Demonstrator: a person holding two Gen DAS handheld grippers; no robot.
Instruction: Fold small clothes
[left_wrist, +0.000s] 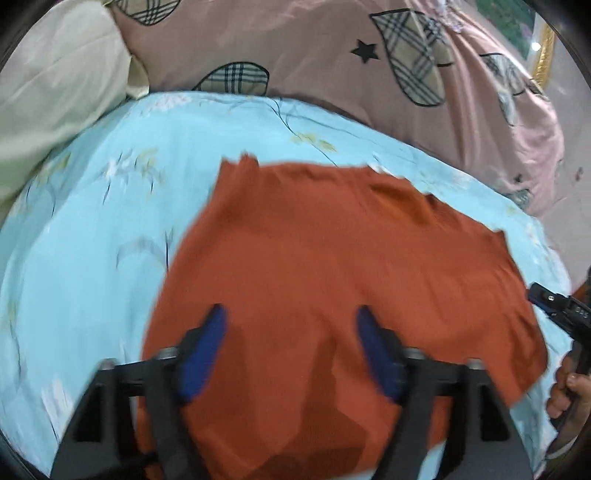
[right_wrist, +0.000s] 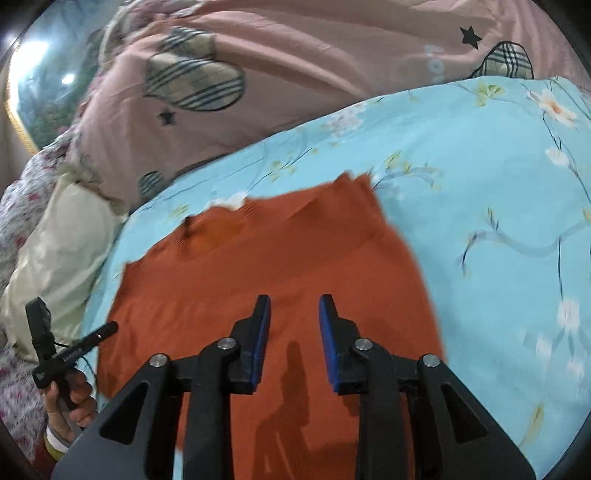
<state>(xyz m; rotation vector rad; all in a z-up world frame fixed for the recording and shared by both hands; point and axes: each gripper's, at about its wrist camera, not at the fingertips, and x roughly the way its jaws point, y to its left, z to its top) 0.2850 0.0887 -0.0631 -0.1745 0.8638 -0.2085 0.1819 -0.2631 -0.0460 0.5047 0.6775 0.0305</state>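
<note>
- Hovering over the bed, I had my left gripper (left_wrist: 291, 321) spread wide above the rust-orange garment (left_wrist: 325, 266), nothing between its blue pads (left_wrist: 207, 350).
- My right gripper (right_wrist: 294, 314) was parted by a narrower gap, pads clear of the cloth, nothing pinched.
- The garment lay flat on the light blue floral sheet (right_wrist: 498, 192), its far edge pointing toward the pink quilt (left_wrist: 314, 55) heaped along the sheet's far edge.
- A cream pillow (left_wrist: 55, 92) sat at the sheet's far left corner in the left view.
- In the right view, a hand (right_wrist: 70, 402) gripped the other tool beyond the sheet's left edge.
</note>
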